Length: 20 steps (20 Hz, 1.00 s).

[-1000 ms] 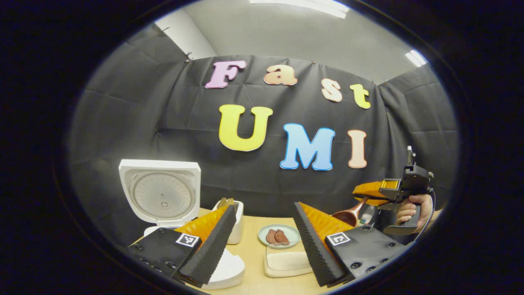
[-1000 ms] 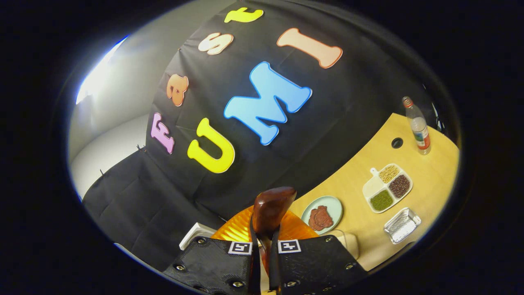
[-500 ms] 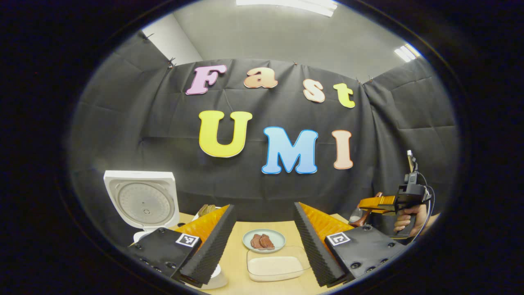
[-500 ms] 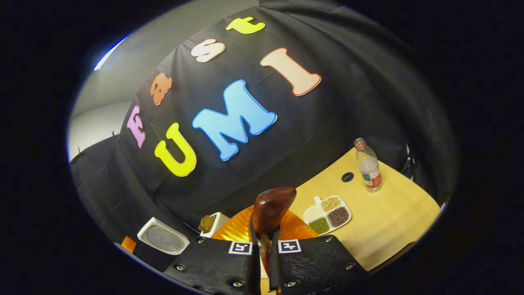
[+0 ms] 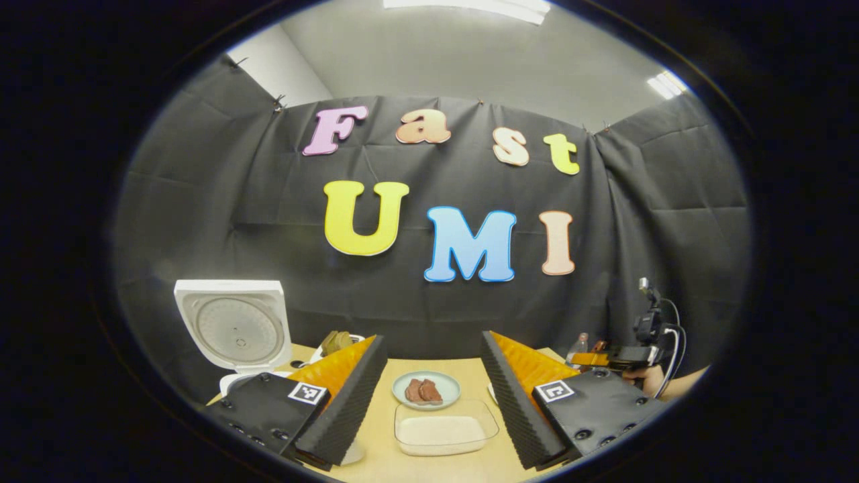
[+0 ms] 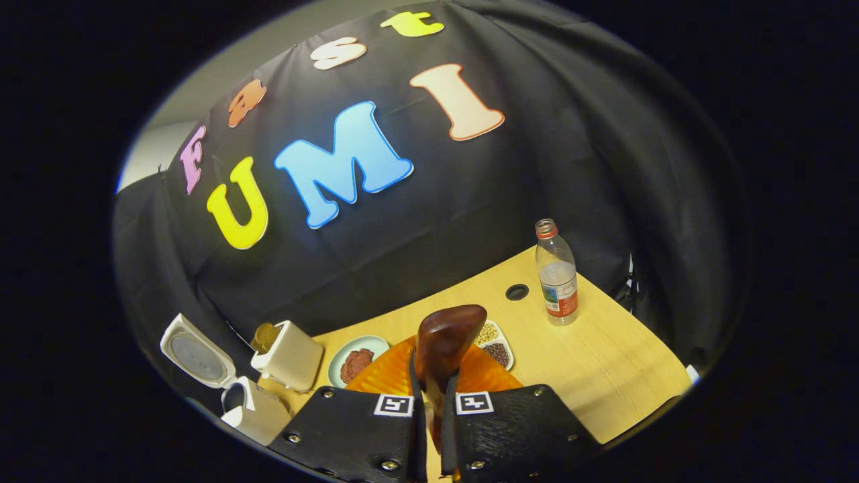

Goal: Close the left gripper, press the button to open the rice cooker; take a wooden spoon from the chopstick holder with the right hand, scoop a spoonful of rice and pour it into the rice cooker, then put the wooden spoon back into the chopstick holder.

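Right gripper [image 6: 433,402]: fingers pinched narrow on the wooden spoon [image 6: 443,345], handle clamped between them, bowl standing up at 12 o'clock. Against half a second ago its view has swung level and toward the table [image 6: 604,362]; the rice cooker [image 6: 221,376], lid up, now sits at 8 o'clock with the chopstick holder [image 6: 288,362] just beside it, and the bottle [image 6: 557,272] stands at 2 o'clock.

Left gripper [image 5: 429,396]: fingers spread wide, holding nothing, unchanged from earlier. Between them lie the clear rice tray [image 5: 446,435] and, beyond it, the plate of meat [image 5: 426,389]. The open cooker stays at 9 o'clock. In the left gripper view the right gripper [image 5: 590,359] has dropped lower at 3 o'clock and looks smaller than half a second ago, partly hidden behind the left gripper's own finger.
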Each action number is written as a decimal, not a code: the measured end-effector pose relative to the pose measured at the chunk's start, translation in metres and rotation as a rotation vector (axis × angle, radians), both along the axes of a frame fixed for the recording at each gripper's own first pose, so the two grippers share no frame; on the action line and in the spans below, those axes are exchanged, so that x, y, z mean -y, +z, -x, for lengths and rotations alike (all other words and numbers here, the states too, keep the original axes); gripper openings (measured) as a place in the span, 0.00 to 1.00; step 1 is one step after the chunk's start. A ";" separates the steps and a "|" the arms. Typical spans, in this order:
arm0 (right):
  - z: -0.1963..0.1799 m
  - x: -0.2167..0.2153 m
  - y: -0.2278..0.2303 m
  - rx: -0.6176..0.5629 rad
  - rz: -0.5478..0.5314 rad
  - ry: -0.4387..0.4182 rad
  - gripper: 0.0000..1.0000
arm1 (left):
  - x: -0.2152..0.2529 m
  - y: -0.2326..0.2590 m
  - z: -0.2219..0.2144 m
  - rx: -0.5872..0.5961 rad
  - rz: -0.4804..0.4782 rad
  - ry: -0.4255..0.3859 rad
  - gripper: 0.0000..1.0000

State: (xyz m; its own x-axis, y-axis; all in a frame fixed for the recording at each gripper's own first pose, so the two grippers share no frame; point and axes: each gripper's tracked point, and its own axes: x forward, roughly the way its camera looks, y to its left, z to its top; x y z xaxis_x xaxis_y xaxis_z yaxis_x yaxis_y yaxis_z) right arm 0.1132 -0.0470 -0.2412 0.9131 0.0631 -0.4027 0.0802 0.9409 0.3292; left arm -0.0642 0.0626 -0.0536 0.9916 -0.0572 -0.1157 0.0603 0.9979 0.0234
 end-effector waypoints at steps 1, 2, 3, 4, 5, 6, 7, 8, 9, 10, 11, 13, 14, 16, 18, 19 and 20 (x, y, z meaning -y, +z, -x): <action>-0.003 -0.004 -0.011 -0.020 0.013 0.017 0.08 | 0.000 0.001 0.001 0.000 -0.009 0.005 0.97; -0.004 -0.009 -0.020 -0.033 0.024 0.030 0.08 | 0.000 -0.002 0.005 -0.005 -0.013 0.010 0.97; -0.006 -0.011 -0.030 -0.046 0.043 0.035 0.08 | -0.001 -0.004 0.007 -0.011 -0.013 0.018 0.98; -0.008 -0.011 -0.040 -0.063 0.065 0.037 0.09 | -0.001 -0.006 0.007 -0.017 -0.010 0.023 0.98; -0.009 -0.011 -0.048 -0.079 0.087 0.037 0.09 | 0.000 -0.006 0.007 -0.021 -0.007 0.025 0.97; -0.011 -0.010 -0.053 -0.088 0.100 0.037 0.08 | 0.002 -0.004 0.008 -0.017 -0.003 0.023 0.97; -0.011 -0.012 -0.058 -0.098 0.101 0.037 0.09 | 0.002 -0.001 0.007 -0.013 -0.003 0.024 0.97; -0.012 -0.014 -0.061 -0.102 0.099 0.046 0.08 | 0.000 -0.002 0.006 -0.015 -0.009 0.030 0.97; -0.010 -0.016 -0.064 -0.105 0.093 0.057 0.12 | -0.002 -0.002 0.006 -0.014 -0.013 0.035 0.97; -0.007 -0.016 -0.067 -0.115 0.096 0.067 0.15 | -0.001 -0.001 0.004 -0.012 -0.010 0.032 0.96; -0.002 -0.014 -0.073 -0.134 0.109 0.069 0.18 | 0.000 0.001 0.002 -0.010 -0.008 0.030 0.97; 0.015 -0.008 -0.078 -0.166 0.161 0.090 0.29 | 0.001 0.000 0.001 -0.006 -0.002 0.025 0.96; 0.022 -0.003 -0.074 -0.163 0.191 0.090 0.48 | 0.002 -0.001 0.000 -0.005 0.002 0.019 0.99; 0.031 0.012 -0.064 -0.142 0.250 0.064 0.92 | 0.003 -0.001 -0.006 -0.006 0.007 0.010 0.99; 0.046 0.022 -0.027 -0.073 0.262 0.019 1.00 | 0.000 0.000 -0.010 -0.002 0.015 0.014 0.99; 0.051 0.023 -0.009 -0.038 0.262 0.007 1.00 | -0.005 0.005 -0.013 0.009 0.018 0.021 0.99; 0.055 0.023 0.007 -0.011 0.263 0.008 0.99 | -0.006 0.009 -0.016 0.019 0.023 0.021 0.99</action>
State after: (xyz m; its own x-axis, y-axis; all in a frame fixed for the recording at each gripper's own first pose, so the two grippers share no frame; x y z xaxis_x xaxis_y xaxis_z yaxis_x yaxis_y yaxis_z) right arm 0.0584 -0.0700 -0.2342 0.9083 -0.0378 -0.4165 0.0745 0.9946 0.0724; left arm -0.0482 0.0687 -0.0443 0.9946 -0.0390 -0.0959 0.0393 0.9992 0.0011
